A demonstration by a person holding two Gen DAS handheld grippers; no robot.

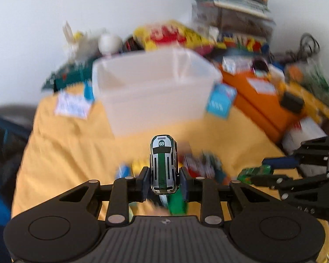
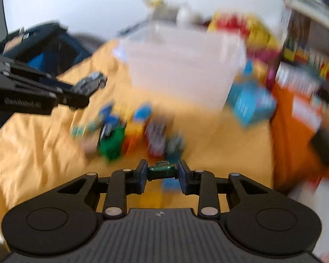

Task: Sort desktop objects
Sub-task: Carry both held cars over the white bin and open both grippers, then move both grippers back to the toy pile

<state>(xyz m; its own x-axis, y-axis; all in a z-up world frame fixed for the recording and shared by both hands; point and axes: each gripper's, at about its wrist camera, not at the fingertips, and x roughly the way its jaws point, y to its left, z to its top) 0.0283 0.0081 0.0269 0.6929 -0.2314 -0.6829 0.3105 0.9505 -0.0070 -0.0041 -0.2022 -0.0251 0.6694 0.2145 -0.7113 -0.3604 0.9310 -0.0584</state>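
Observation:
My left gripper (image 1: 163,175) is shut on a white and green toy car (image 1: 163,164) marked 69, which stands nose-up between the pads above the yellow cloth (image 1: 65,149). In the right wrist view the same gripper (image 2: 81,94) comes in from the left with that car (image 2: 90,84). My right gripper (image 2: 162,171) is shut on a small dark green toy car (image 2: 161,167) held crosswise. In the left wrist view it (image 1: 261,172) enters from the right with the green car (image 1: 255,172). A translucent plastic bin (image 1: 155,87) (image 2: 182,70) stands ahead of both. A blurred pile of small toys (image 2: 129,131) lies below.
An orange box (image 1: 258,100) and a blue box (image 1: 221,100) lie right of the bin. Yellow and red packets (image 1: 171,35) and stacked books (image 1: 230,11) crowd the back by the white wall. A dark blue bag (image 2: 50,48) sits off the cloth's left edge.

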